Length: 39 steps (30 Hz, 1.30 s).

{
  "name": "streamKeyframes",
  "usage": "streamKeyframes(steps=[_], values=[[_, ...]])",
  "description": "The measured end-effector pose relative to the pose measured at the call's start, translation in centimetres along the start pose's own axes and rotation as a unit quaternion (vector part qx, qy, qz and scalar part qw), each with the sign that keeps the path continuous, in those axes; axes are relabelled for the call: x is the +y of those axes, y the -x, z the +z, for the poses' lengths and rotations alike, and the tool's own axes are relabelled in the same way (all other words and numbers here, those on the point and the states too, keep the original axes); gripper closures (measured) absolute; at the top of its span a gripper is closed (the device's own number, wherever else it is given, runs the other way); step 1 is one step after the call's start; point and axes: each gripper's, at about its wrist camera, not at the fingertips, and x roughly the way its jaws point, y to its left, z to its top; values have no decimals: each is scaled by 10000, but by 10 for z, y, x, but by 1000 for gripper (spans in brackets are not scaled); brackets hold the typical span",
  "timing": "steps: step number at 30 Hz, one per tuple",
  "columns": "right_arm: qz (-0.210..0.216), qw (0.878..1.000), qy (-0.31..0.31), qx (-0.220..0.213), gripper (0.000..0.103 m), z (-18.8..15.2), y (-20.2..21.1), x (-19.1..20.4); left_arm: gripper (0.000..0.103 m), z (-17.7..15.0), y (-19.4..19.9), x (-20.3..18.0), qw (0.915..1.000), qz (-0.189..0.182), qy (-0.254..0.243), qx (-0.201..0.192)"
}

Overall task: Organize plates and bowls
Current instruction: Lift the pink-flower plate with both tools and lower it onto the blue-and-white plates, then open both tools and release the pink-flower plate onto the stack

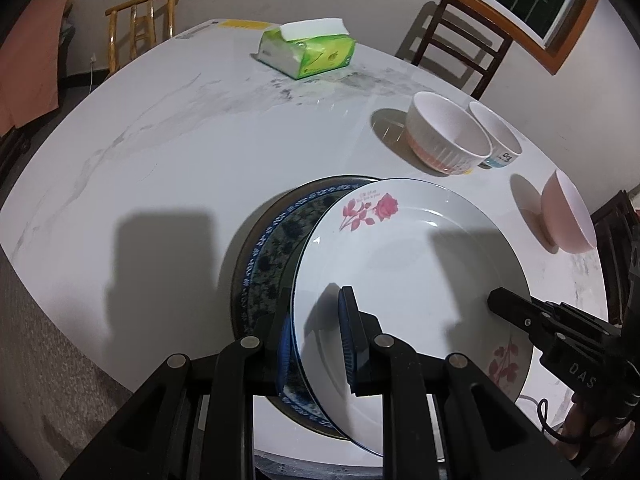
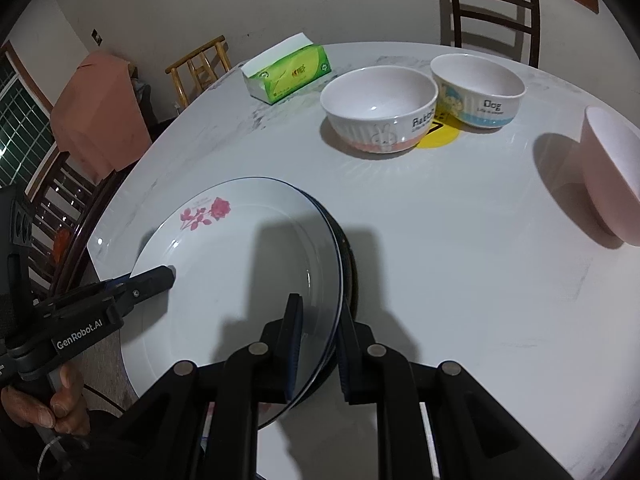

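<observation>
Gripping opposite edges of the white rose-printed plate (image 1: 404, 264), both tools have their jaws nearly closed on its rim: the left gripper (image 1: 316, 336) clamps the plate's left edge, the right gripper (image 2: 320, 344) its right edge. The plate sits tilted over a dark blue-patterned plate (image 1: 268, 256) that lies beneath it on the white marbled surface (image 1: 160, 152), offset so that the lower plate's rim shows along one side. Whether the two plates touch cannot be told. Farther back stand a white ribbed bowl with a rabbit print (image 2: 380, 108) and, just beside it, a white bowl marked "Dog" (image 2: 480, 92), with a yellow round sticker (image 2: 438, 132) showing between them. A pink bowl (image 2: 612, 176) rests apart, near the surface's edge. A green tissue pack (image 1: 308, 50) lies at the far side. A hand (image 2: 60, 404) holds the left tool's handle.
</observation>
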Motion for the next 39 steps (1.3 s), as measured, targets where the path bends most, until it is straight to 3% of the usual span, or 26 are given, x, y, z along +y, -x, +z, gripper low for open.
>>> streamKeyframes(steps=[19,39], values=[[67,9996,-89,256,87,8,-31,5,86,1,-17,21,9997,77,183,142],[-33,9996,-32,280,84,9,-31,8,84,5,-19,18,9988,158,318,341]])
